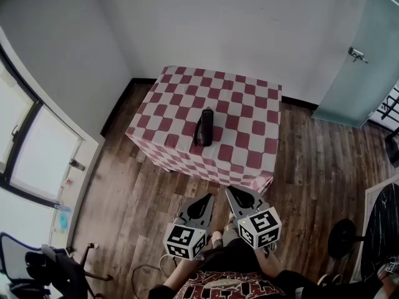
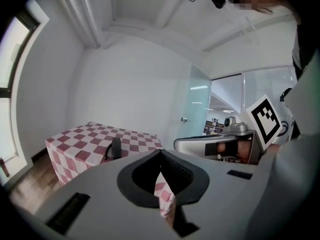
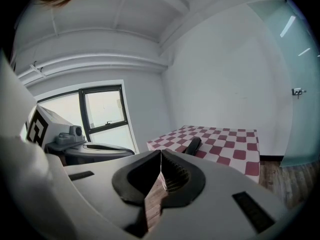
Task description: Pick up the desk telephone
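Nearest in head view: person's lap, both grippers held side by side just in front of it, over the wood floor. Left gripper: fingers closed tip to tip, nothing held; only a sliver of checked cloth shows through the slot behind the tips. Right gripper: fingers also closed, tips meeting, empty, floor visible through the slot. Marker cubes sit at the rear of each, facing the head camera. Both grippers point forward and slightly down toward the desk, tips angled in toward each other. Each gripper view catches the other gripper off to its side. Desk stands ahead of the grippers, apart from them, draped in a red-and-white checked cloth that hangs over the edges. Phone lies flat on the desk top, about mid-desk and a bit left of centre in head view, black, long axis running away from the person. Neither gripper touches it; both are well short of the desk edge. Desk's far side sits at the white wall. Window on the left, frosted glass door at far right.
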Demonstrator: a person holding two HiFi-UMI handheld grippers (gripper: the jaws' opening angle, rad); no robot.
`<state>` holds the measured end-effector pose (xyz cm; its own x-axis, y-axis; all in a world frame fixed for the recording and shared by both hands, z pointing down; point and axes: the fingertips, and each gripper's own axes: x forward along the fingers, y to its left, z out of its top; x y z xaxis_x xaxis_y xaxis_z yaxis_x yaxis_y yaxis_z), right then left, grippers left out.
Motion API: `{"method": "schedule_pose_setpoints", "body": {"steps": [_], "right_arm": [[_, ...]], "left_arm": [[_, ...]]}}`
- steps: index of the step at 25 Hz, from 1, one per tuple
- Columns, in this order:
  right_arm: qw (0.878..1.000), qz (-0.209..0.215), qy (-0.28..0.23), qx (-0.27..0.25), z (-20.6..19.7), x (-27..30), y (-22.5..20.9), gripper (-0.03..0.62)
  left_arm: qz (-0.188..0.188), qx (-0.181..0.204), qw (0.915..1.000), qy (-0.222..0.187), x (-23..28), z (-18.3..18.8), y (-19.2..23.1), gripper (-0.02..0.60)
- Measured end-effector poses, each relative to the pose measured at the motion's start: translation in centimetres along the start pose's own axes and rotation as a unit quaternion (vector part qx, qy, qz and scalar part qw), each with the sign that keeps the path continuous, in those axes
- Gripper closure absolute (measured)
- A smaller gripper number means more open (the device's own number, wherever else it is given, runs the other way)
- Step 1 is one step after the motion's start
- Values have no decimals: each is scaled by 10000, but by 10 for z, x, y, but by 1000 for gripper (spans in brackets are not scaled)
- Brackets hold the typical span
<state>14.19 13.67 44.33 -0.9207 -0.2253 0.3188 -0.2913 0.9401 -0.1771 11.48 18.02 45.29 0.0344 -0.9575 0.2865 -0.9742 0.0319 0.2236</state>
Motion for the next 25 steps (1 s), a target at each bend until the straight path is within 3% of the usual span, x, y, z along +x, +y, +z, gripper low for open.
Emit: {"method": "schedule_pose_setpoints", "body": {"steps": [11, 25], "right_arm": [[9992, 313, 245, -102, 19, 52, -36, 575], [9978, 609, 228, -90, 50, 83, -94, 574]], "left_arm": [[120, -158, 9998, -24, 56, 23, 34, 580], [344, -83, 9994, -26, 129, 61, 49, 580]]}}
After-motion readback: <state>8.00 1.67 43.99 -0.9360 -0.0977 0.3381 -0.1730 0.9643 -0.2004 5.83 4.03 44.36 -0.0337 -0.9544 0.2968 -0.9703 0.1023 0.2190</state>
